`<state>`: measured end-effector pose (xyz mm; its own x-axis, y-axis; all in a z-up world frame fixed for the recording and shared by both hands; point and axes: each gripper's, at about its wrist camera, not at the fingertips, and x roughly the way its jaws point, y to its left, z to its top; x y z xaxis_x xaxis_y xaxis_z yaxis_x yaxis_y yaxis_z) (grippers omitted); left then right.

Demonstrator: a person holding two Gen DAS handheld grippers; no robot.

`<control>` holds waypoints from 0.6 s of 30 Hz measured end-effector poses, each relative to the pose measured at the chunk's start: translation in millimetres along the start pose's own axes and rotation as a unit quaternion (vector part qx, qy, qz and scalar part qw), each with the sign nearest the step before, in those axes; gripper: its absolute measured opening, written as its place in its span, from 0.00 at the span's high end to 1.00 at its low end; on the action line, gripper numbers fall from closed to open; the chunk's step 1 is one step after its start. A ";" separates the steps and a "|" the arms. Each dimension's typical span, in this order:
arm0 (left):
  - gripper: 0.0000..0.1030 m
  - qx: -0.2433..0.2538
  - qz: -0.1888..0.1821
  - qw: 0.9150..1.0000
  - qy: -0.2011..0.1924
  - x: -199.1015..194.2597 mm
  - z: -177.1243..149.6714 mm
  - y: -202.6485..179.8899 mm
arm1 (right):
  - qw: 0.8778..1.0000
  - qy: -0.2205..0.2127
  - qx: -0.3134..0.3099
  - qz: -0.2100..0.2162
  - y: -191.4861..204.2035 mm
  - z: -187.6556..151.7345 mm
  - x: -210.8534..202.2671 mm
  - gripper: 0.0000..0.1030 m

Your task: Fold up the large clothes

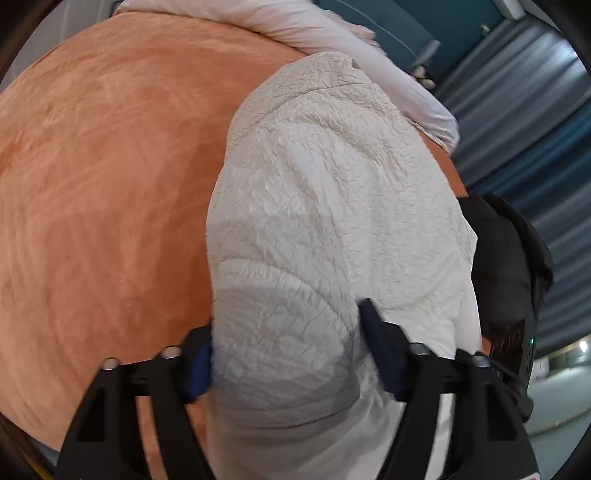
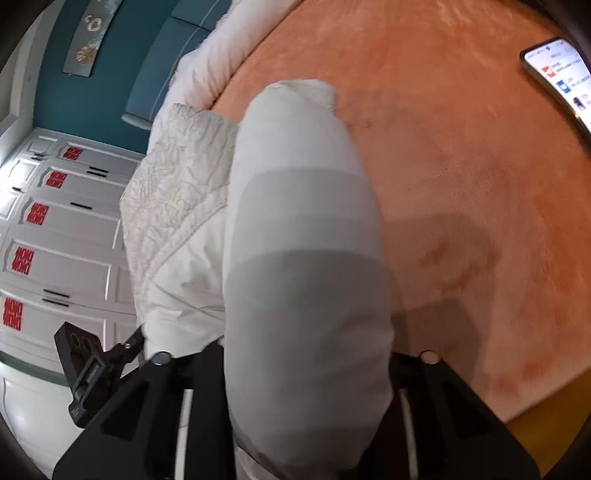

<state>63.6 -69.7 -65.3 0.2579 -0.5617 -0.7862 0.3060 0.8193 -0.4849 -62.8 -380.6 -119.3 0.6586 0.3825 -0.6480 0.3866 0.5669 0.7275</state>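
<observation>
White padded garment (image 1: pixel 332 192), crinkle-textured outside, smooth lining inside, lies bunched along 1 edge of the orange bed cover (image 1: pixel 103 177), far end reaching toward the pale pillow (image 1: pixel 295 26) at the head edge

Left gripper (image 1: pixel 288 354): blue pads clamped on a thick roll of the crinkled fabric

Right gripper (image 2: pixel 306 369): a smooth white fold fills the gap between its fingers, pad contact hidden, looks gripped; the fold stands raised off the cover

Risks, as judgement:
- both bites take several layers; slick lining may slide out under tension, dropping 1 side and skewing the fold
- bulk springs back, so a crease may not hold
- garment sits close to the bed edge; a pull that way could tip it off
- dark item (image 1: pixel 506 266) just beside the garment could snag
- phone (image 2: pixel 561 77) near the opposite edge, well apart, but a wide sweep could hit it
</observation>
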 end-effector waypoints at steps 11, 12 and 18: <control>0.60 0.077 -0.036 0.995 -0.053 -87.0 -12.9 -6.6 | 0.991 -0.080 -0.080 0.067 79.6 -56.6 -67.1 0.85; 0.61 0.083 -0.048 0.993 -0.067 -99.9 -10.8 -8.0 | 0.989 -0.094 -0.092 0.073 92.1 -59.0 -78.0 0.85; 0.65 0.116 -0.090 0.977 -0.151 -165.6 15.7 -21.0 | 0.969 -0.157 -0.160 0.103 162.8 -55.1 -112.3 0.85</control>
<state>28.8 4.3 81.2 0.4294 -0.7315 -0.5296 0.5621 0.6755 -0.4772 -109.4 -291.1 59.4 0.8842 0.2986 -0.3593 0.0389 0.7193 0.6936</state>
